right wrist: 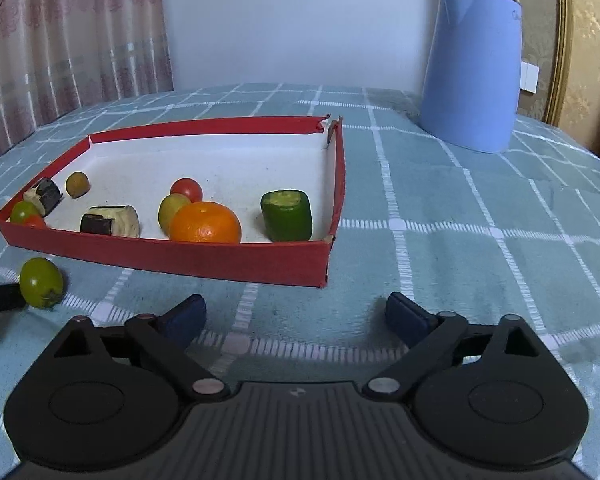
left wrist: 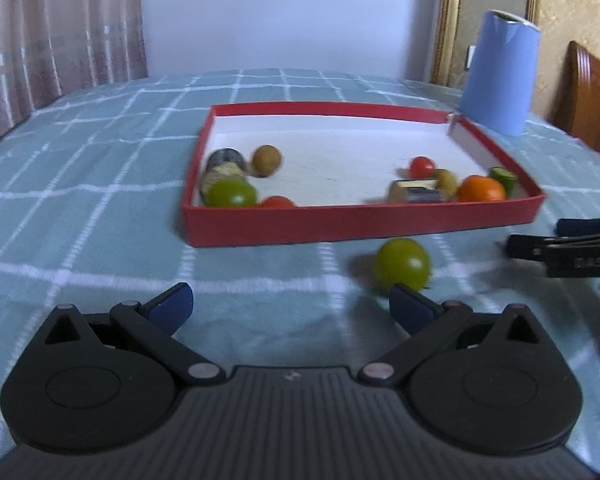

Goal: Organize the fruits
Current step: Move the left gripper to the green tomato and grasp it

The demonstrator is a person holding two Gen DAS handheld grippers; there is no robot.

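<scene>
Nearest, right gripper [right wrist: 296,312] with fingers spread wide over checked teal cloth [right wrist: 460,240], nothing between; left gripper [left wrist: 290,304] likewise open and empty. Just beyond, loose green fruit [left wrist: 402,265] on the cloth outside the near wall of red box [right wrist: 180,258]. Inside, white floor carrying orange [right wrist: 205,223], green cut piece [right wrist: 287,215] at near right corner, red tomato [right wrist: 186,189], eggplant chunks [right wrist: 110,221]. Farthest, blue jug [right wrist: 470,68] beyond the far right corner

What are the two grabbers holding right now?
Nothing. The left gripper and right gripper are both open and empty; the round green fruit lies loose on the checked cloth.
</scene>
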